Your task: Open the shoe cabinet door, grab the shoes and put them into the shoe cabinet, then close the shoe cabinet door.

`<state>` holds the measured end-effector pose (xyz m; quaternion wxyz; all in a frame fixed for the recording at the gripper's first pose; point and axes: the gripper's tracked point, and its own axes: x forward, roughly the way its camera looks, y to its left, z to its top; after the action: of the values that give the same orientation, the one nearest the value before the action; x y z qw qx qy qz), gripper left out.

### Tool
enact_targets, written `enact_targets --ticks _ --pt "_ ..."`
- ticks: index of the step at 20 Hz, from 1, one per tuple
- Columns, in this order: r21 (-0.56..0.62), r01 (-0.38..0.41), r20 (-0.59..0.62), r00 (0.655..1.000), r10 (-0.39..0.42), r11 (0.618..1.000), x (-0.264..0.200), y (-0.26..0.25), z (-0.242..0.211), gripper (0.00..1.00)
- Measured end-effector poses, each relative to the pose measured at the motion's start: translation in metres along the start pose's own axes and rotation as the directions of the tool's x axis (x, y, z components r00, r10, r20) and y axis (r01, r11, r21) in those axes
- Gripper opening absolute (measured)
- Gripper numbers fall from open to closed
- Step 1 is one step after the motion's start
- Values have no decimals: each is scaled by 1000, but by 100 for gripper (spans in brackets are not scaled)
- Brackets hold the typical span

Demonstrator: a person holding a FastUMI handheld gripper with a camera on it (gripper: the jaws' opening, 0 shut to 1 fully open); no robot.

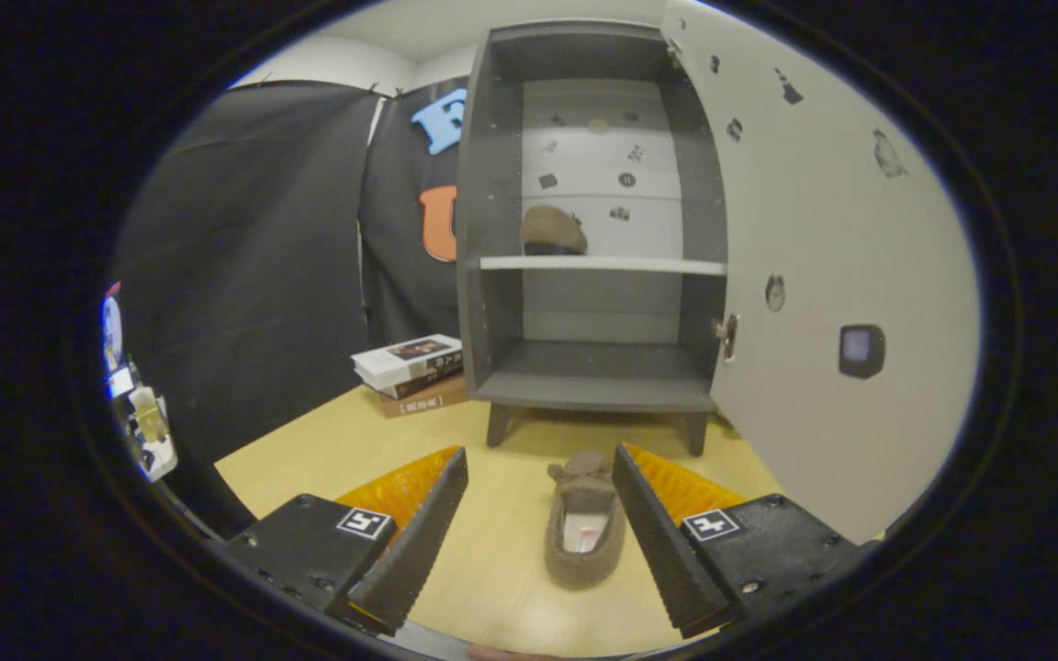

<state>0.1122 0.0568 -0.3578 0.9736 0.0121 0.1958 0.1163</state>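
The grey shoe cabinet (492, 229) stands on the wooden table with its door (823, 275) swung wide open to the right. One brown shoe (553, 231) rests on the white upper shelf (639, 265) inside. A second brown shoe (584, 532) lies on the table in front of the cabinet, toe toward it, between the fingers and close to the right finger (653, 528). My gripper (538, 464) is open, hovering over the table, with neither finger touching the shoe.
A stack of books (411, 372) lies on the table left of the cabinet's base. The cabinet's lower compartment (598, 367) holds nothing. The table (327, 450) ends at the left, where some small items (139, 413) sit by the black cloth.
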Motion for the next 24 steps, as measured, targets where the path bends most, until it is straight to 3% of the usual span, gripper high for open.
enact_targets --ticks 4,8,10,11,13,14,18,24 --pt "31 63 -114 992 -59 998 54 -8 -42 99" --pt "86 86 -267 962 -60 993 87 -12 -76 94" --pt "113 70 -335 942 -28 991 102 -10 -94 80" --pt "128 88 -368 929 -35 988 109 -12 -101 76" --pt "122 138 -420 904 -75 983 120 -23 -114 59" --pt "125 129 -419 906 -66 984 126 -25 -115 44" --pt "221 52 -364 931 33 974 124 -26 -104 10" --pt "226 24 -280 959 42 974 95 -32 -72 7"
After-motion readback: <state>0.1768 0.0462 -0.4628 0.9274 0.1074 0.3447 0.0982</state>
